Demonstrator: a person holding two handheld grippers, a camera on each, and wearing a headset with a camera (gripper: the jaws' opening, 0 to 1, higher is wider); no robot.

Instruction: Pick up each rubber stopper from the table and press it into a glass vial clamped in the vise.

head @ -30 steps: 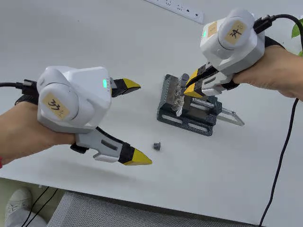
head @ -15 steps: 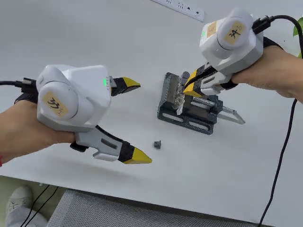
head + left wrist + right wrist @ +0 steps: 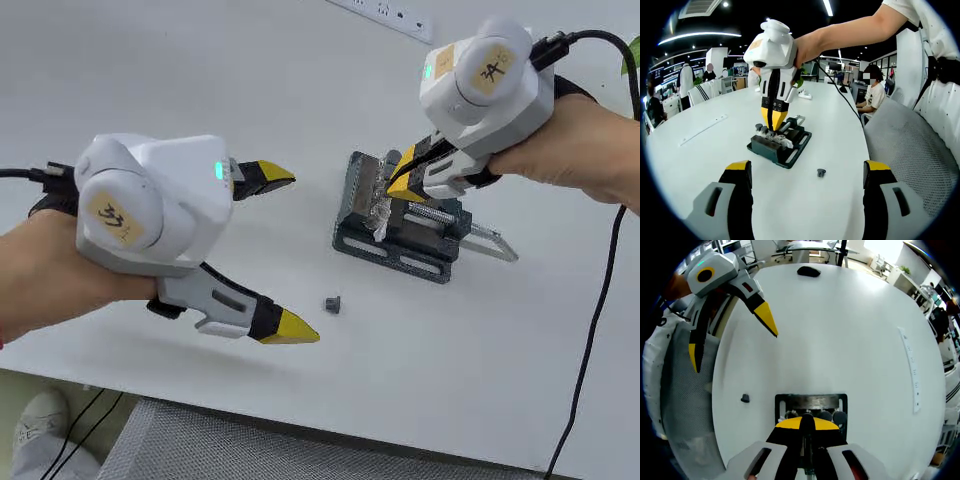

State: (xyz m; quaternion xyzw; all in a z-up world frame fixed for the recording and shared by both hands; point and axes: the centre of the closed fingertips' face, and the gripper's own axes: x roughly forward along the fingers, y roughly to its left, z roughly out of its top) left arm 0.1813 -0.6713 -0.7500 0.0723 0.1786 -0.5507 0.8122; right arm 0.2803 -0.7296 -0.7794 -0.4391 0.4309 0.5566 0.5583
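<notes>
Presently, the pressing step. The right claw (image 3: 398, 180), tips pressed together (whether a stopper sits between them cannot be told), stands at the tops of the glass vials (image 3: 378, 210) clamped in the vise (image 3: 400, 245). The left claw (image 3: 300, 258), spread wide, hovers above the bench (image 3: 200, 80) near one loose rubber stopper (image 3: 331, 305), which lies apart from the vise. Next move, as judged: the left claw lowers astride that stopper, closes, and carries it to an open vial.
</notes>
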